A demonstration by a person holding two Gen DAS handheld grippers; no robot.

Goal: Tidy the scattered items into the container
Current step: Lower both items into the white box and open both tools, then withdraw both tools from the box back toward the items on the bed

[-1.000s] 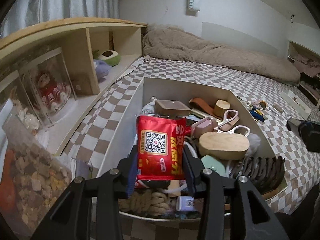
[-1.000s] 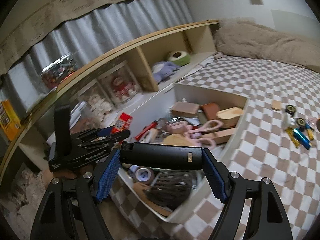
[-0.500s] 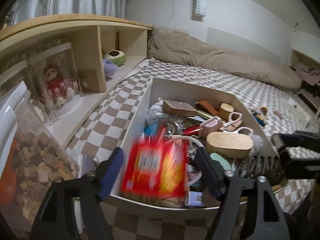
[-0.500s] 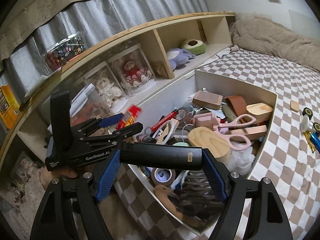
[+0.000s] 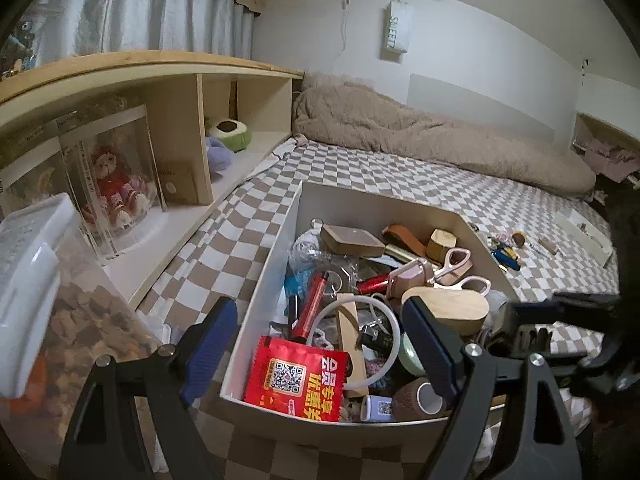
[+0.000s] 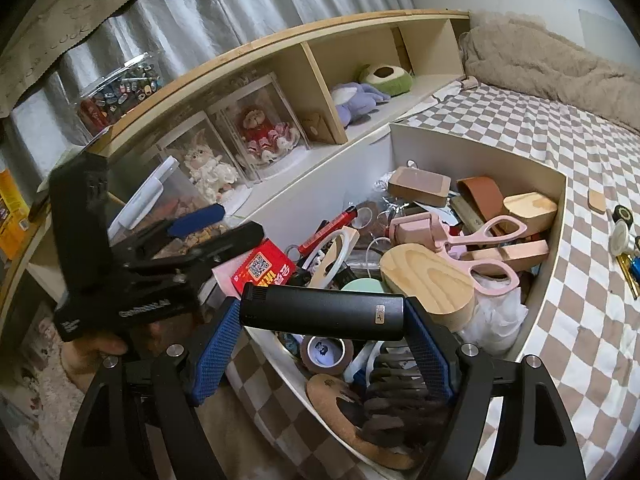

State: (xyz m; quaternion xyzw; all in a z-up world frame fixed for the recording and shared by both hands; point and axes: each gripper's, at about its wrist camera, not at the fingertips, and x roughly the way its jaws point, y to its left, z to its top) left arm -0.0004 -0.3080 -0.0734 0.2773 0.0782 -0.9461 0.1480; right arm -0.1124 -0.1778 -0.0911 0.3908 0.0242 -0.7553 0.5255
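The white box [image 5: 266, 280] on the checkered bed is full of mixed items. A red snack packet [image 5: 296, 380] lies loose in its near corner, also visible in the right wrist view [image 6: 262, 266]. My left gripper [image 5: 320, 344] hovers above that corner, its jaws opening, pads clear of the packet. From the right it shows at the box's left side [image 6: 216, 226]. My right gripper [image 6: 322, 320] is shut on a black oblong device [image 6: 320, 312] above the box's near end. Small scattered items [image 6: 624, 240] lie on the bed beyond the box.
A wooden shelf [image 5: 176, 76] with cased dolls [image 6: 260, 136] and plush toys runs along the left. A clear lidded tub [image 5: 48, 280] stands near my left gripper. A beige blanket [image 5: 420, 136] lies at the bed's far end and a white tray [image 5: 584, 236] at the right.
My left gripper opened and let go of the red packet, which dropped into the box's near corner. The right gripper carried the black device closer over the box.
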